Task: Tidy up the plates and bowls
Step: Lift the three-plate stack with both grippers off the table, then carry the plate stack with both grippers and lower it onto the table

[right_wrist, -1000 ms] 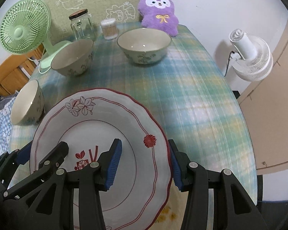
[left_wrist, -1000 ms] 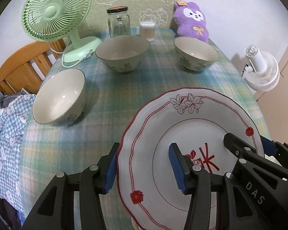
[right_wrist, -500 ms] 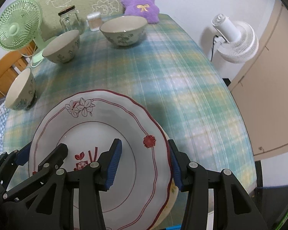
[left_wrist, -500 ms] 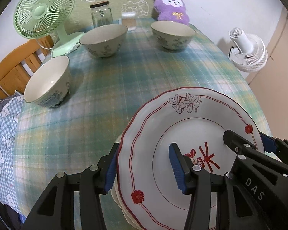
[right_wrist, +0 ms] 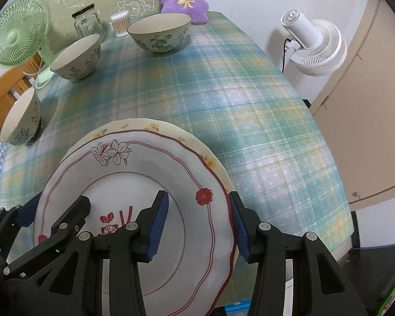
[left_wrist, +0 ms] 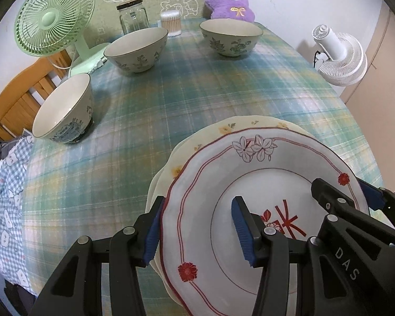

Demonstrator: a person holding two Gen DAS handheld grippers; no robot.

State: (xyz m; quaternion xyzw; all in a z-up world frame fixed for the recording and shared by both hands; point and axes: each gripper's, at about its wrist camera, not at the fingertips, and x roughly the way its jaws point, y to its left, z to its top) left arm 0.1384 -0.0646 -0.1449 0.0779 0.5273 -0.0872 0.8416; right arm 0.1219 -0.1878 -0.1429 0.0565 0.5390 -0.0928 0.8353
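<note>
A white plate with red flowers is held by both grippers just over a cream plate with yellow flowers near the table's front edge. My left gripper clamps the plate's left rim. My right gripper clamps its right rim. Three floral bowls stand farther off: one at the left, one at the back left, one at the back middle.
A green desk fan, a glass jar, a cotton-swab cup and a purple plush line the table's back edge. A white floor fan stands to the right. A wooden chair is at the left.
Both grippers have carried the red-flower plate back and down toward the near edge; the cream plate beneath it has come into view under its far rim.
</note>
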